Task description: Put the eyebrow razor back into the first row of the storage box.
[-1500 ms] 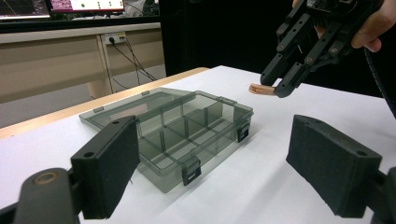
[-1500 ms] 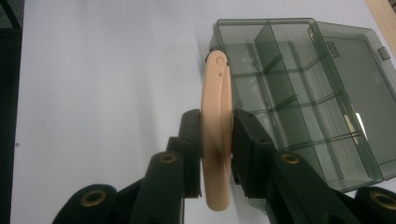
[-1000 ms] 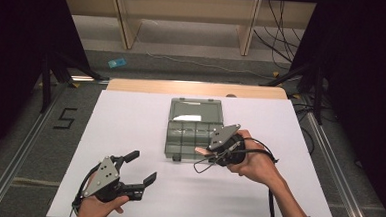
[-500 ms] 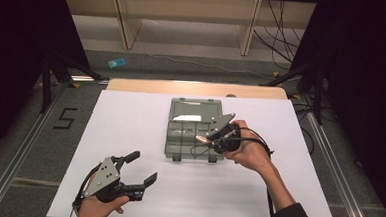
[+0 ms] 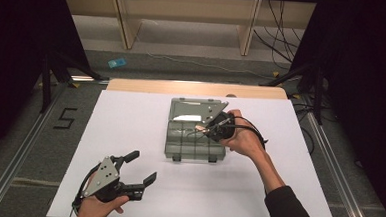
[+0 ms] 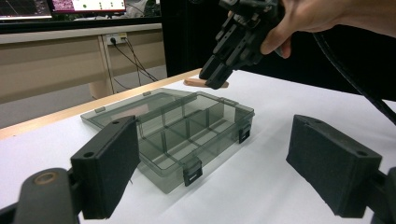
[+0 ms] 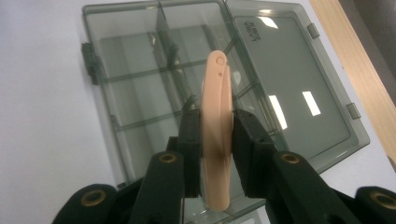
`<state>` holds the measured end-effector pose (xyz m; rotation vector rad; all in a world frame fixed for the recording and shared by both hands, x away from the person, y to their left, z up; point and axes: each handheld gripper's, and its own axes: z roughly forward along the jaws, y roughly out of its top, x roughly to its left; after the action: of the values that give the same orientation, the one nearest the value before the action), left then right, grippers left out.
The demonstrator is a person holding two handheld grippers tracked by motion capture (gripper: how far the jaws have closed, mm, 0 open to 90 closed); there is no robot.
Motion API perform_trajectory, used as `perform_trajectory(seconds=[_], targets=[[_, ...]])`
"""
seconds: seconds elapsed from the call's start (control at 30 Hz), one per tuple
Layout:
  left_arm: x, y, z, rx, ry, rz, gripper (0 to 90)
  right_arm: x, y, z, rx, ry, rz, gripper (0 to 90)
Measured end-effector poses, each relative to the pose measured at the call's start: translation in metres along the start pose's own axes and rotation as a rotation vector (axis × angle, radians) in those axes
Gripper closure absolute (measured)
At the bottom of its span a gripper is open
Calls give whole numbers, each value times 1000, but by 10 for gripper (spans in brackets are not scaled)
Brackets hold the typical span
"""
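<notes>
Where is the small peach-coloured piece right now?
The peach piece is clamped in the right tool, held just above the open grey compartment box near mid-table; in the high view it shows over the box's right side.

High view: fixed overhead, person's side, facing forward and down; takes in the whole white table (image 5: 129, 135), floor and shelving beyond; far.
Left gripper view: low, near table level, looking across between its own jaws in the lower corners; compartment box (image 6: 177, 135) at mid-frame, middle distance.
Right gripper view: steeply downward, very close, box (image 7: 187, 70) across the upper frame.
Shared by all three: the box and the table around it.
</notes>
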<state>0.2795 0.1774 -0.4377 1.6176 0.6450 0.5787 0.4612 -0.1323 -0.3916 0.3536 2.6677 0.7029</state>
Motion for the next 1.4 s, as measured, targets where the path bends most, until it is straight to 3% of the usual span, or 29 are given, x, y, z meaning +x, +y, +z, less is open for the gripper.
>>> perform_trajectory(seconds=[0.33, 1.13, 1.4], targets=[[0, 0, 0, 0, -3, -3, 161, -15, 3, 21, 45, 6, 22, 741], [0, 0, 0, -6, -5, -3, 161, -20, 2, 49, 92, 36, 38, 736], [-1, 1, 0, -6, -6, -7, 161, -20, 1, 43, 62, 18, 76, 605]])
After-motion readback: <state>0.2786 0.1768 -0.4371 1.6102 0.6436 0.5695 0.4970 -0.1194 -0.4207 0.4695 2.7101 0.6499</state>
